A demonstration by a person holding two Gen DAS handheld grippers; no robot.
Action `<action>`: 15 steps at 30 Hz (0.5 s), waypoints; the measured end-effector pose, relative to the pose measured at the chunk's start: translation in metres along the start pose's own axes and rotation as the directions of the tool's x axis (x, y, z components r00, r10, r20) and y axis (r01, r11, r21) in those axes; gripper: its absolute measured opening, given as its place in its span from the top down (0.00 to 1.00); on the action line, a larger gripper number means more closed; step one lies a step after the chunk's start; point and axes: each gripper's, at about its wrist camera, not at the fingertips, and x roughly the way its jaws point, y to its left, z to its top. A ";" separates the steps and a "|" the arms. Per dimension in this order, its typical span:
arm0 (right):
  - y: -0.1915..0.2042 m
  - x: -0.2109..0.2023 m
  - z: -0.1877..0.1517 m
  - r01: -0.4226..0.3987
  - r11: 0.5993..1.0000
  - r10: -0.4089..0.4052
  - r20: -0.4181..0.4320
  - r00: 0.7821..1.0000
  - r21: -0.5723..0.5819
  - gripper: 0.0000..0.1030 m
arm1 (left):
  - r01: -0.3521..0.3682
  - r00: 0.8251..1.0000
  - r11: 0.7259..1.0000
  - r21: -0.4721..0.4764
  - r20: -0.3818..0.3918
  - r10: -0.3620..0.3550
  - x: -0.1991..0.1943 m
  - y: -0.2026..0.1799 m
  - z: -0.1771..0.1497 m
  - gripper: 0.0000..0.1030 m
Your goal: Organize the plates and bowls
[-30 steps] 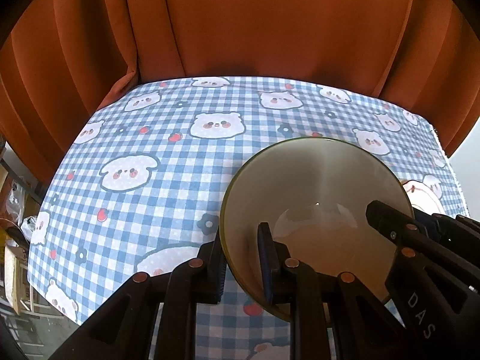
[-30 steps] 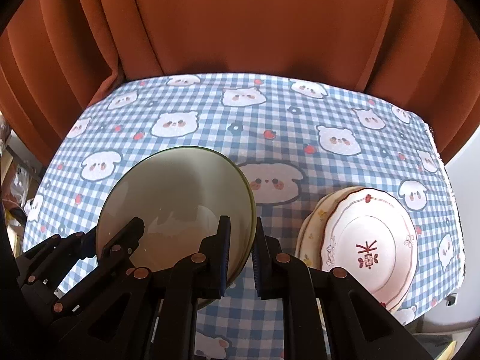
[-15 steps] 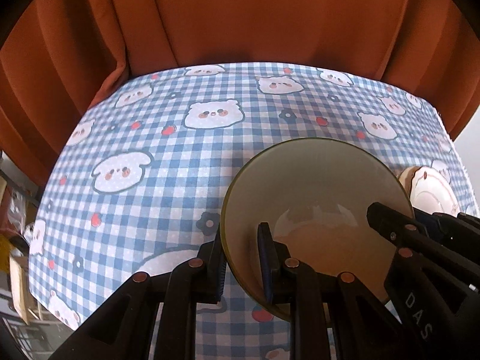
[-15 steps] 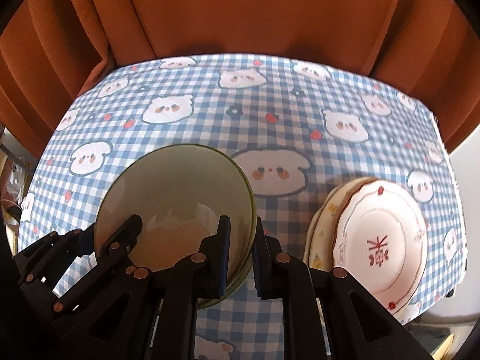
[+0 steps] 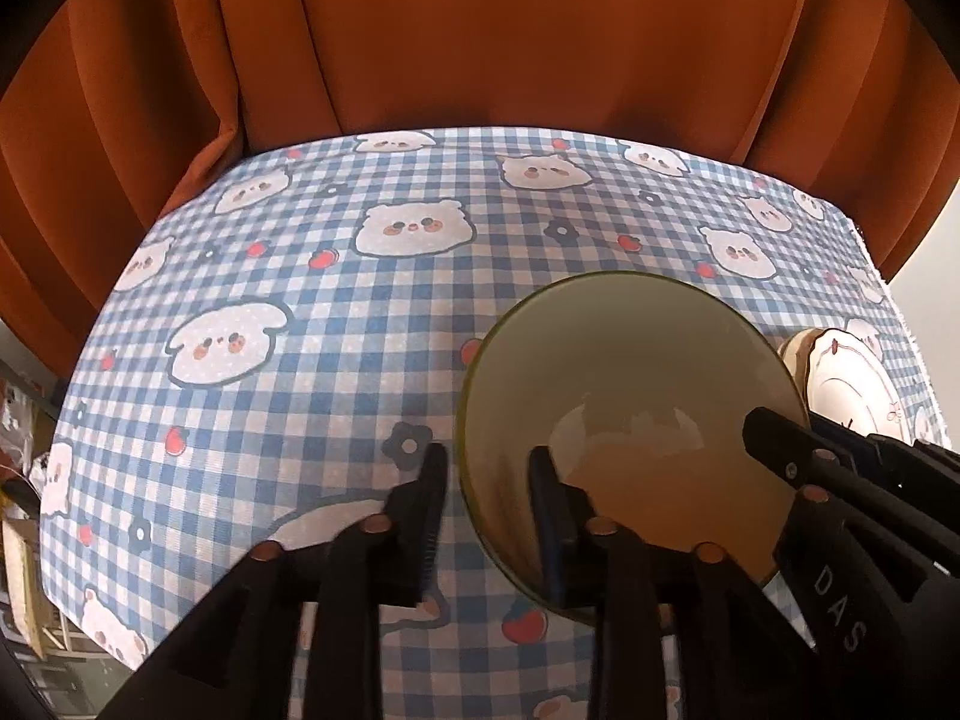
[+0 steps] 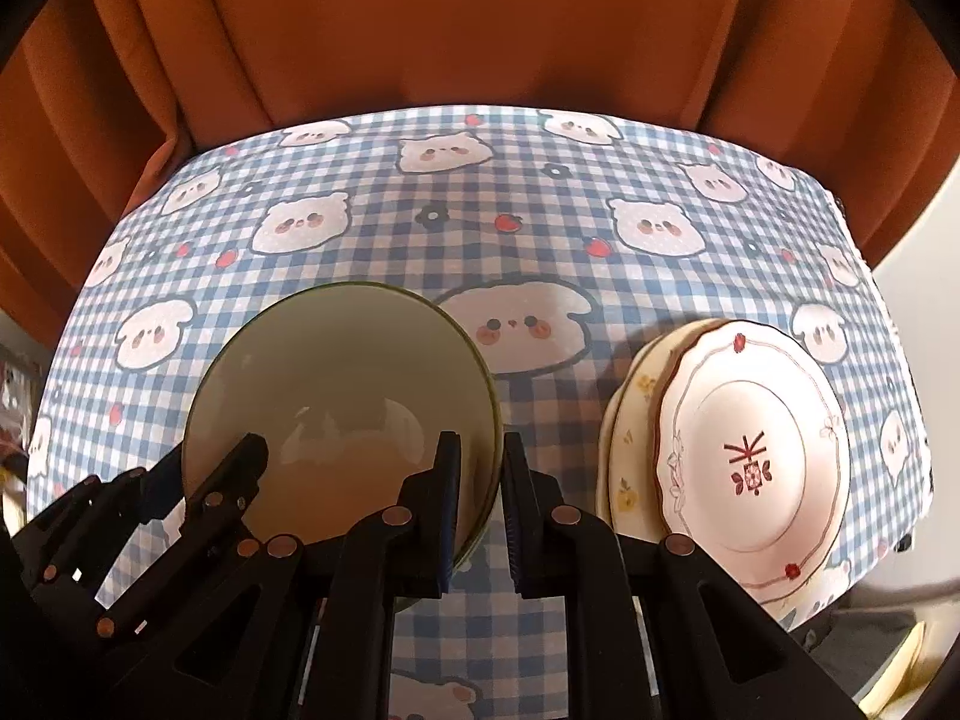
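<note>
The green bowl point(image 5: 624, 420) sits on the near part of the table, a little left of the middle as the right wrist view shows it, with its opening turned up and its pale inside empty. It seems to be two bowls nested, because a second green edge shows at the right side in the right wrist view (I cannot be sure of this).

Both grippers stand at its rim, one at each side. The left gripper point(image 5: 487, 480) has its fingers wide: one finger is outside the wall, apart from it, the other is inside the bowl, and a gap shows between the outer pad and the rim, so it does not hold the bowl. The right gripper point(image 6: 480, 480) has its fingers narrow around the opposite rim, close on both sides; whether it really presses the wall I cannot tell. I judge that two grippers are used because a deep bowl is steadier when it is held at two opposite points.

To the right, apart from the bowl, lies the stack of plates point(image 6: 750, 444), a white one with red marks on top of a yellow-flowered one. Everything rests on the checked tablecloth point(image 6: 540, 210) with bears, and the orange curtain point(image 6: 480, 30) hangs behind.
</note>
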 end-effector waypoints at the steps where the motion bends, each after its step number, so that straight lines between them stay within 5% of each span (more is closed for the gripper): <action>1: 0.001 0.000 0.000 0.010 1.000 -0.010 -0.002 1.000 0.006 0.84 | 0.008 1.000 1.000 -0.001 -0.002 -0.008 0.000 0.002 0.000 0.64; 5: 0.002 -0.001 -0.001 0.048 0.998 -0.048 -0.009 0.999 0.034 0.83 | 0.051 0.998 0.999 -0.010 -0.030 -0.052 0.005 0.012 0.001 0.43; 15: 0.009 -0.005 -0.006 0.117 0.988 -0.114 -0.038 0.993 0.102 0.82 | 0.206 0.973 0.979 0.007 -0.109 -0.204 0.022 0.023 0.004 0.32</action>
